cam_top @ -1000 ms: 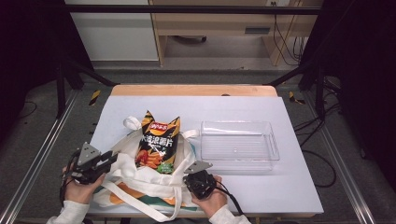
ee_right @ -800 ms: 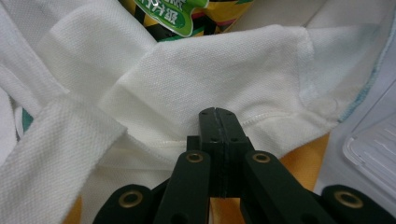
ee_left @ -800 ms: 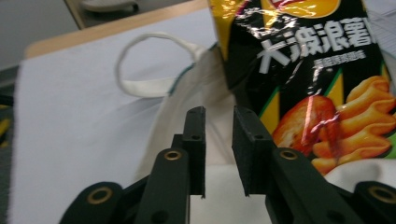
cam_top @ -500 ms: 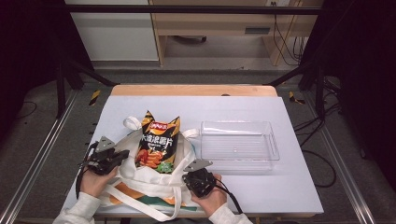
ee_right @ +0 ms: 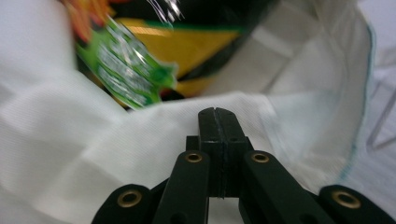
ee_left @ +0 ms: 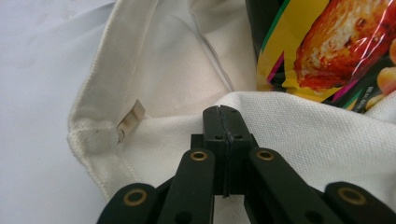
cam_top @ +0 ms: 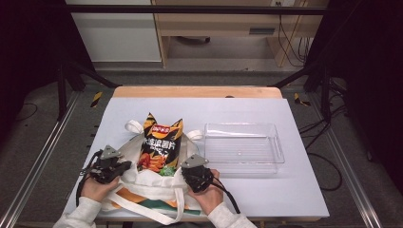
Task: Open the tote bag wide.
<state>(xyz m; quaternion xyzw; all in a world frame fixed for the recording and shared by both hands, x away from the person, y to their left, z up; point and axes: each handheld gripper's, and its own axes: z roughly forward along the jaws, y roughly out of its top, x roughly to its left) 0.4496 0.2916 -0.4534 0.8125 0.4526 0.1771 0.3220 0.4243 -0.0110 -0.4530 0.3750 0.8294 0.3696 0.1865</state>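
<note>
Both claws — left claw, right claw — clamped on tote bag rim, chip bag approx. halfway in — tray empty.

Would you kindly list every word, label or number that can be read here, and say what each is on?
Chip bag: a red brand badge and large white characters, too blurred to read.
Green patch on it, right gripper view: pale print, blurred.
Tote bag, clear tray: no text.

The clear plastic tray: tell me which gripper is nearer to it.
Right. The right gripper sits at the tote bag rim, just left of the clear tray; the left gripper is across the bag, beyond the chip bag.
</note>
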